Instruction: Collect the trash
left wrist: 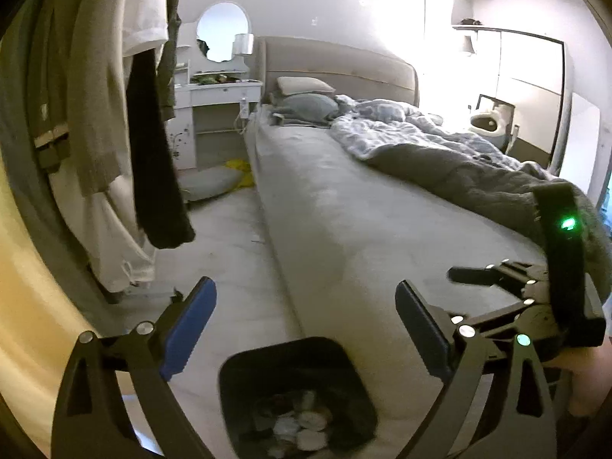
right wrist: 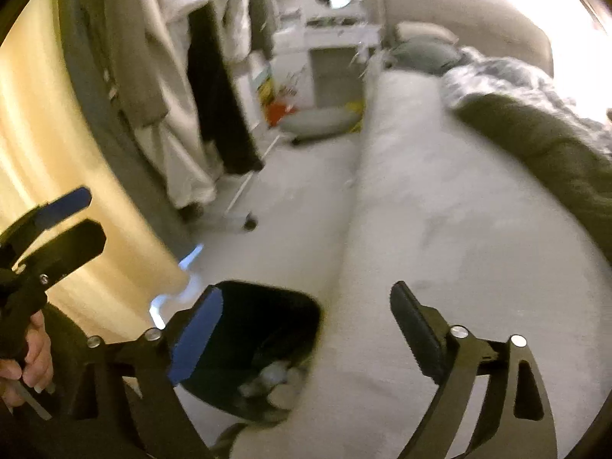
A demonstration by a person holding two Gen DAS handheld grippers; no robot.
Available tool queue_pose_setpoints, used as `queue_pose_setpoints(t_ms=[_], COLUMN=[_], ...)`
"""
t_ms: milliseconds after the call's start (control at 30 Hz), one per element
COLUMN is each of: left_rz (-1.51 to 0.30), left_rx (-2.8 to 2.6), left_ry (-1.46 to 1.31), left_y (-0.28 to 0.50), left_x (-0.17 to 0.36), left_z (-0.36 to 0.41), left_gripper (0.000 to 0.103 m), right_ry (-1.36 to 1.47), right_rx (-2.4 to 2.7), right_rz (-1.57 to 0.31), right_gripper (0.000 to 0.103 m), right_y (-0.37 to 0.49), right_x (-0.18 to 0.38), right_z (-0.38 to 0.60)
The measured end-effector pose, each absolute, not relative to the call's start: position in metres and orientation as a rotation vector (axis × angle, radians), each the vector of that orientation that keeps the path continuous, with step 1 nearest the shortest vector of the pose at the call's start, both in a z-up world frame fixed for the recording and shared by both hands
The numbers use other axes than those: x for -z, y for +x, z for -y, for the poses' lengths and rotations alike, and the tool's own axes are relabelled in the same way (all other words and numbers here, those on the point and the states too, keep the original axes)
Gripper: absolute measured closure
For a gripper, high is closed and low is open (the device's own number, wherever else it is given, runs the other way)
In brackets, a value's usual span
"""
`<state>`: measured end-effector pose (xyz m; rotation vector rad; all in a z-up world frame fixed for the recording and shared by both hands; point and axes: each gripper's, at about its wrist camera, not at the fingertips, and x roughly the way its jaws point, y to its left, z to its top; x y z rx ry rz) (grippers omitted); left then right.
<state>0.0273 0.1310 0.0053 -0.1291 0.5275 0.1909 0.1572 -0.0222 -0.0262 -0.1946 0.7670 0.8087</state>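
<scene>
So both grippers are empty right now. The left gripper point(left wrist: 306, 325) has its jaws spread wide with nothing between them, same deal with the right gripper point(right wrist: 306, 329). The black trash bin point(left wrist: 296, 394) sits on the floor tight against the bed point(left wrist: 344, 210) edge, directly below both, with crumpled pale trash point(left wrist: 302, 428) at the bottom. A strip of bare floor point(left wrist: 229, 237) runs between the mattress side and the hanging clothes point(left wrist: 114, 114), fairly narrow.
</scene>
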Motion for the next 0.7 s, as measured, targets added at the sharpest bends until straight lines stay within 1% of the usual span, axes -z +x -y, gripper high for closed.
queue_pose_setpoints(t_ms=[167,300,533,700], left_rz=[-0.517,-0.520,-0.514,-0.515], left_rx=[-0.212,-0.208,-0.244,-0.243], left_ry=[-0.140,-0.147,-0.117,-0.109], left_y=[0.026,0.025,0.018,0.017], left_x=[-0.010,-0.012,-0.011,-0.010], left_z=[-0.117,-0.106,-0.085,-0.074], left_gripper=[0.003,0.003,0.003,0.003], right_ry=[-0.142,-0.134,-0.128,-0.075], right_rx=[-0.716,-0.651,-0.536,-0.468], right_rz=[-0.706,-0.655,-0.611,-0.574], right_gripper=[0.006,0.004,0.003,0.003], right_y=[0.152,0.141,0.126,0.114], right_x=[0.009,0.000,-0.004,-0.007], right_z=[0.076,0.113,0.174,0.218])
